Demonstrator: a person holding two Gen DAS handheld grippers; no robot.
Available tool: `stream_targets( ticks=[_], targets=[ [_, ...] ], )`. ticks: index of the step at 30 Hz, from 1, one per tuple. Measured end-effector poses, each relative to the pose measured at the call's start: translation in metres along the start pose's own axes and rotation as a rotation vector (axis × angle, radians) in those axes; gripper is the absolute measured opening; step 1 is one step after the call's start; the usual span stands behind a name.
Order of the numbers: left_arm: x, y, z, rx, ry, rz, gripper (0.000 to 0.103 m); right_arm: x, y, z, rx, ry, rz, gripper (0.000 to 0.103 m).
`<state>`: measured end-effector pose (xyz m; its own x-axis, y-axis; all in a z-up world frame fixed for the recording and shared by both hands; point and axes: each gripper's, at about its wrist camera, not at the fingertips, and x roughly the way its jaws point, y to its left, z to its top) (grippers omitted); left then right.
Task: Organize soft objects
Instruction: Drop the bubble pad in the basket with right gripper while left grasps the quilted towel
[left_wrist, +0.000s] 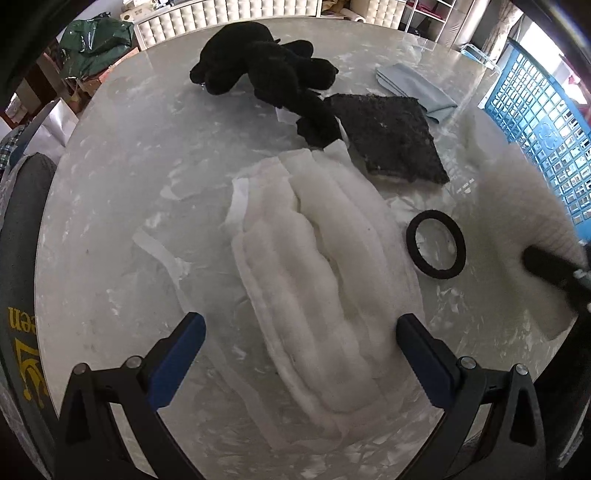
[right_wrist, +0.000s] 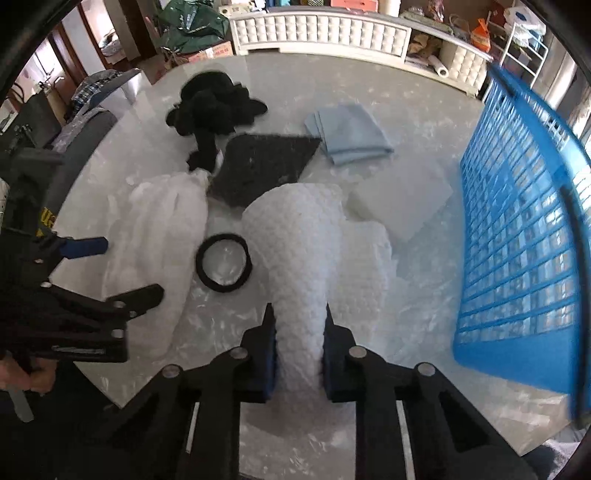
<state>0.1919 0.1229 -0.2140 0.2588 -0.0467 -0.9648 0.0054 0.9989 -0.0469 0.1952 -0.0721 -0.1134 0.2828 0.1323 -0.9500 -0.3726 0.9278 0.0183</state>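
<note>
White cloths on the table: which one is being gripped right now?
The knobbly white cloth nearest the blue basket; the right fingers pinch it. The smoother padded one lies free.

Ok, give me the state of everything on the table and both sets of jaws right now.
Right gripper: jaws shut on the white knitted cloth.
Left gripper: jaws open, over the white padded cloth, not gripping.
Black ring: lying flat, loose.
Dark mat: flat.
Light blue cloth: folded.
Black plush: on the table.
Blue basket: at the table's edge.
</note>
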Motion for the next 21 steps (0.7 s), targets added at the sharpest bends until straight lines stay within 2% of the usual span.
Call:
stream_targets(
  ticks=[6, 12, 16, 21],
  targets=[
    [0.002, -0.010, 0.006, 0.019, -0.013, 0.033, 0.103, -0.046, -0.006, 0.013, -0.017, -0.064, -0.008, 0.017],
    [0.002, -0.025, 0.009, 0.054, -0.039, 0.077, 0.103, -0.107, -0.016, 0.027, -0.053, -0.189, -0.004, 0.017],
    [0.006, -0.025, 0.013, 0.044, -0.032, 0.054, 0.102, -0.138, -0.029, 0.035, -0.085, -0.247, -0.043, 0.017],
    [0.005, -0.016, 0.014, 0.025, -0.014, -0.010, 0.092, -0.156, -0.062, 0.043, -0.082, -0.275, -0.115, 0.018]
  ],
)
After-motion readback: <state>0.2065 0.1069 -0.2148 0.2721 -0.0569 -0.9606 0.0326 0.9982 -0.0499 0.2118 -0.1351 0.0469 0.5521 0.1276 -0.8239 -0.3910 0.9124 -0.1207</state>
